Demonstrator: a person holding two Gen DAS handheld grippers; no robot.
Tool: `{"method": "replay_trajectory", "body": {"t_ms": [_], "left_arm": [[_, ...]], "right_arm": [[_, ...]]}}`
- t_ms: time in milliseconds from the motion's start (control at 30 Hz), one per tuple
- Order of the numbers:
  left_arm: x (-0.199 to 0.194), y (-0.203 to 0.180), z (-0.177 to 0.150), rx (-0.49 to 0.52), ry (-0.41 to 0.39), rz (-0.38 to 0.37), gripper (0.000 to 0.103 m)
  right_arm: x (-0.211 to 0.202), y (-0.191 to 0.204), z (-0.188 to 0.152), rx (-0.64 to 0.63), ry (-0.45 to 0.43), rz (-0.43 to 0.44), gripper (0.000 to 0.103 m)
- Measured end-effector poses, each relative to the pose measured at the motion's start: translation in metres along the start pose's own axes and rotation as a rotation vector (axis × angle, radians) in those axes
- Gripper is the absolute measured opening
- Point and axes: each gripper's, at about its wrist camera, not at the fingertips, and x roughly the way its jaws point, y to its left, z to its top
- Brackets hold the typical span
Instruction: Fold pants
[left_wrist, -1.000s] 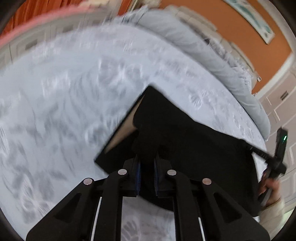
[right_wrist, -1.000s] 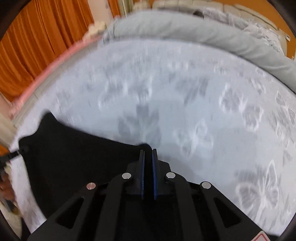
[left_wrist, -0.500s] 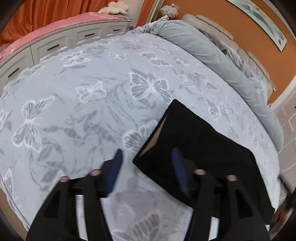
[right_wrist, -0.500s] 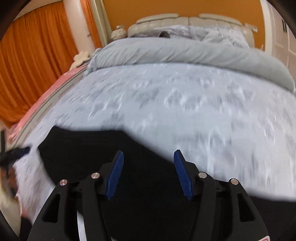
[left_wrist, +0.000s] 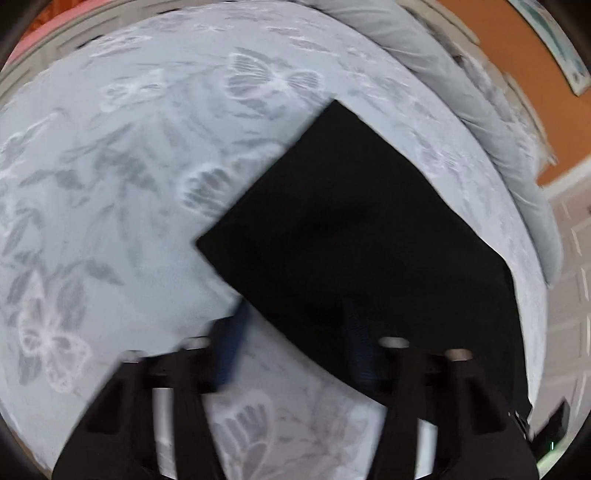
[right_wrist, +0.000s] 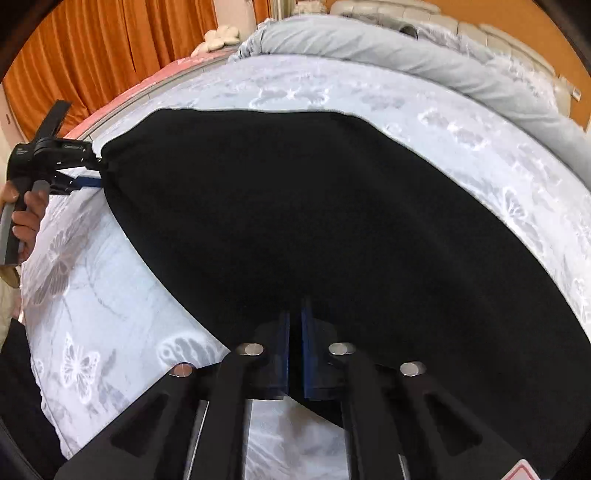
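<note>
Black pants (left_wrist: 362, 236) lie folded flat on the butterfly-print bedspread (left_wrist: 110, 206). In the left wrist view my left gripper (left_wrist: 291, 332) is blurred. Its jaws stand apart and are closing, with the pants' near edge between the blue pads. The right wrist view shows that left gripper (right_wrist: 96, 173) at the pants' (right_wrist: 314, 206) far left corner, a hand (right_wrist: 27, 218) on its handle. My right gripper (right_wrist: 294, 332) is shut, its blue pads pinching the pants' near edge.
A rolled grey duvet (right_wrist: 424, 55) lies along the far side of the bed, with a padded headboard (right_wrist: 480, 33) behind it. Orange curtains (right_wrist: 110, 48) and a pink ledge (right_wrist: 159, 77) run along the left. White cabinet doors (left_wrist: 569, 266) stand to the right.
Both grippers let go of the pants and opened half a second ago. The right one has since moved sideways along the pants and shut on the near edge. The left one has dropped toward the pants' corner.
</note>
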Motion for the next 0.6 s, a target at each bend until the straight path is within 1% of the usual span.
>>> {"method": "replay_trajectory", "body": {"t_ms": [33,67,133,167,200,233,267,300,367,400,433,467,500,533,567,600], "left_arm": [[-0.002,-0.001,-0.003,0.0,0.005,-0.007,0.024],[-0.005,-0.001,-0.007,0.001,0.003,-0.015,0.018],[-0.021,-0.003,-0.014,0.036,-0.014,-0.019,0.01],[-0.027,-0.003,-0.017,0.047,-0.028,0.003,0.0],[-0.033,-0.001,-0.019,0.07,-0.06,0.055,0.0],[-0.034,0.001,-0.018,0.075,-0.069,0.085,0.0],[-0.033,0.005,-0.016,0.069,-0.065,0.1,0.0],[-0.027,0.011,-0.012,0.048,-0.039,0.093,0.0],[-0.026,0.021,-0.01,-0.014,-0.016,0.064,0.001],[-0.031,0.024,-0.01,-0.045,-0.024,0.033,0.001],[-0.04,0.023,-0.008,-0.06,-0.041,-0.021,0.001],[-0.045,0.02,-0.007,-0.054,-0.057,-0.042,0.006],[-0.052,0.017,-0.007,-0.039,-0.084,-0.06,0.02],[-0.058,0.01,-0.004,-0.019,-0.122,-0.061,0.036],[-0.06,0.007,-0.001,-0.012,-0.151,-0.061,0.08],[-0.06,0.005,0.002,-0.016,-0.182,-0.053,0.098]], "right_arm": [[-0.003,0.002,0.0,-0.011,-0.005,0.003,0.003],[-0.009,0.006,-0.001,-0.032,-0.006,0.008,0.003],[-0.027,0.017,-0.005,-0.102,-0.028,0.006,0.003],[-0.033,0.019,-0.009,-0.13,-0.031,-0.004,0.003],[-0.031,0.017,-0.013,-0.129,-0.025,-0.013,0.003],[-0.022,0.012,-0.015,-0.108,-0.008,-0.014,0.004],[-0.009,0.005,-0.017,-0.079,0.028,-0.009,0.004],[-0.001,0.002,-0.018,-0.062,0.036,0.003,0.006],[-0.006,0.003,-0.012,-0.05,0.016,0.02,0.013],[-0.017,0.004,-0.009,-0.051,0.003,0.034,0.026],[-0.029,0.002,-0.006,-0.051,-0.029,0.034,0.045],[-0.043,0.0,-0.008,-0.047,-0.071,0.029,0.054],[-0.062,-0.009,-0.009,-0.03,-0.126,0.015,0.063],[-0.076,-0.018,-0.01,-0.001,-0.162,-0.001,0.065],[-0.089,-0.031,-0.012,0.044,-0.197,-0.029,0.066],[-0.104,-0.052,-0.016,0.116,-0.233,-0.07,0.068]]}}
